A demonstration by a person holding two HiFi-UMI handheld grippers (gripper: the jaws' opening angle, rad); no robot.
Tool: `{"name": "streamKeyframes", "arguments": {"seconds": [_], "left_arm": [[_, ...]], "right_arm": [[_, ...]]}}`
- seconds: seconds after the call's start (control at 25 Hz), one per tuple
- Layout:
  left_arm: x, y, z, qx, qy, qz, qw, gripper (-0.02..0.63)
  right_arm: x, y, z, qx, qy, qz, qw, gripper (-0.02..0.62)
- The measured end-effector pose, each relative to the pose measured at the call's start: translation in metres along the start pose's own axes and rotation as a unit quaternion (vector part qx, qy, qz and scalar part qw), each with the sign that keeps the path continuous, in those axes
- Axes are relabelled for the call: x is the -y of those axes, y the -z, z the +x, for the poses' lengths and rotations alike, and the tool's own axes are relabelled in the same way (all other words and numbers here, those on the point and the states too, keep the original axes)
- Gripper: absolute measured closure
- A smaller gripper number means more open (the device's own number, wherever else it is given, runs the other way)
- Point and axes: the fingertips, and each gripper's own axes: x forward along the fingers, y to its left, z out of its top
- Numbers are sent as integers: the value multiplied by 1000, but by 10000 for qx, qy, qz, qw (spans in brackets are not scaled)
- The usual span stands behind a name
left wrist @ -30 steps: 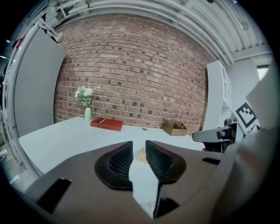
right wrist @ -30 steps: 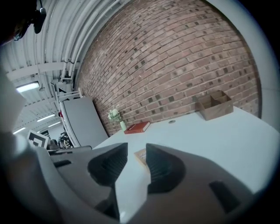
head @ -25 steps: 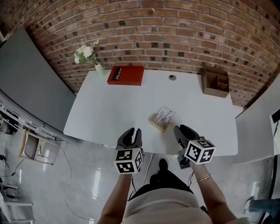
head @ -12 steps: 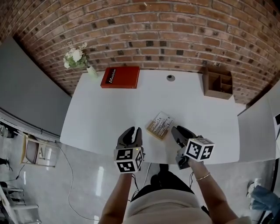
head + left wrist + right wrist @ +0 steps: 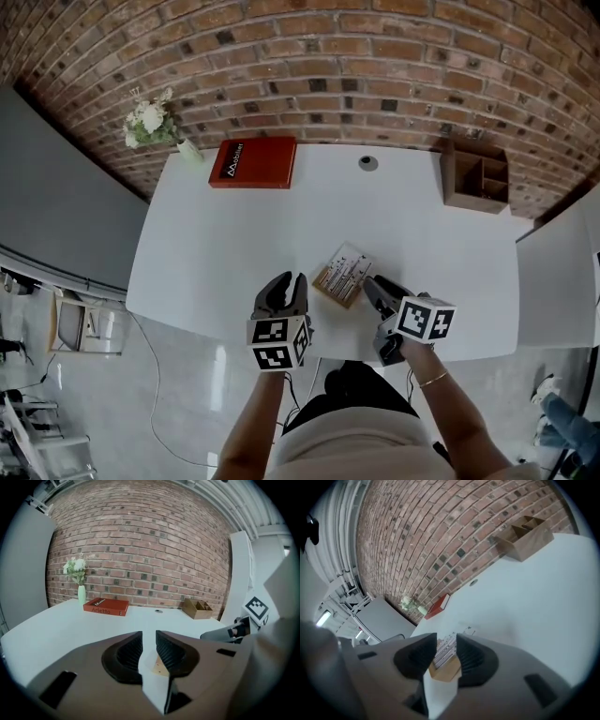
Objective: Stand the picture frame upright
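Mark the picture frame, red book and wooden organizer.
picture frame (image 5: 344, 275), head view, middle of its face.
red book (image 5: 253, 162), head view, centre of cover.
wooden organizer (image 5: 478, 178), head view, middle divider.

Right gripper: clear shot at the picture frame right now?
Likely yes: the right gripper is open and close beside the picture frame, which lies flat on the table, with nothing between them.

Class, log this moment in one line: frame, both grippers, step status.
picture frame: lying flat on table | left gripper: open, empty, beside frame | right gripper: open, empty, near frame | upright: not yet
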Motion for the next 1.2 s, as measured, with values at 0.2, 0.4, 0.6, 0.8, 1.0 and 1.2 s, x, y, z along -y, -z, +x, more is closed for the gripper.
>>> {"name": "streamKeyframes", "arguments": {"seconds": [0.2, 0.4, 0.6, 0.8, 1.0, 1.2], "left_arm": [[-2, 3, 13, -100, 6, -12, 9999, 525], [-4, 6, 21, -197, 13, -35, 9998, 526], [-6, 9, 27, -269, 16, -79, 9996, 529], [-6, 12, 32, -318, 10, -110, 9994, 532], [-11, 13, 34, -352, -36, -136, 9993, 534], [-15, 13, 36, -369, -83, -152, 9992, 535]], "right_arm": [[10, 6, 12, -196, -11, 372, 9991, 482], [17, 11, 19, -385, 6, 640, 9972, 482], [23, 17, 24, -558, -10, 977, 9937, 482], [27, 20, 29, -676, -38, 1245, 9899, 482], [29, 20, 34, -752, -80, 1458, 9864, 482], [30, 21, 39, -869, -124, 1657, 9823, 482]]}}
